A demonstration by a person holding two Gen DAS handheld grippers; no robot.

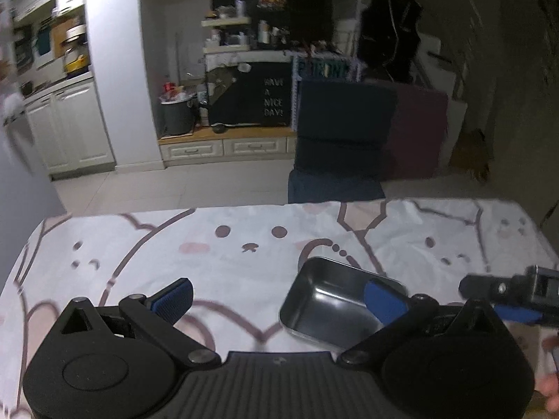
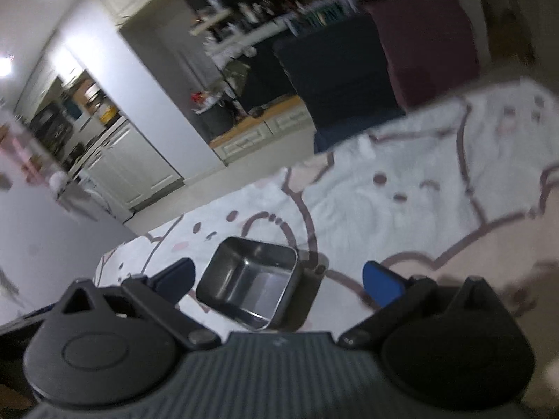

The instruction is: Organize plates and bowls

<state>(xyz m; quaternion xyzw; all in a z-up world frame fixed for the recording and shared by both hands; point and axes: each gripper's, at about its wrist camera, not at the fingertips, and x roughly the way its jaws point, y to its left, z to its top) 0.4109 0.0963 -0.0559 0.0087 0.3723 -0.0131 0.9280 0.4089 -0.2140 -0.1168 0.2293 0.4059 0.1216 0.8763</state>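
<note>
A rectangular steel tray (image 1: 325,310) lies empty on the patterned tablecloth (image 1: 227,262). In the left wrist view my left gripper (image 1: 279,300) is open, and its right blue pad (image 1: 382,300) overlaps the tray's right side without gripping it. My right gripper (image 1: 517,295) shows at the right edge of that view. In the right wrist view the tray (image 2: 244,279) sits between the wide-open fingers of my right gripper (image 2: 279,281). It is nearer the left finger (image 2: 176,279), and neither pad presses on it. The right wrist view is tilted and blurred.
A dark blue chair (image 1: 339,146) stands just past the table's far edge (image 1: 244,207), with a maroon panel (image 1: 419,129) beside it. White cabinets (image 1: 66,125), a grey bin (image 1: 176,115) and cluttered shelves (image 1: 227,35) lie beyond the floor. A hand (image 1: 552,387) shows at the lower right.
</note>
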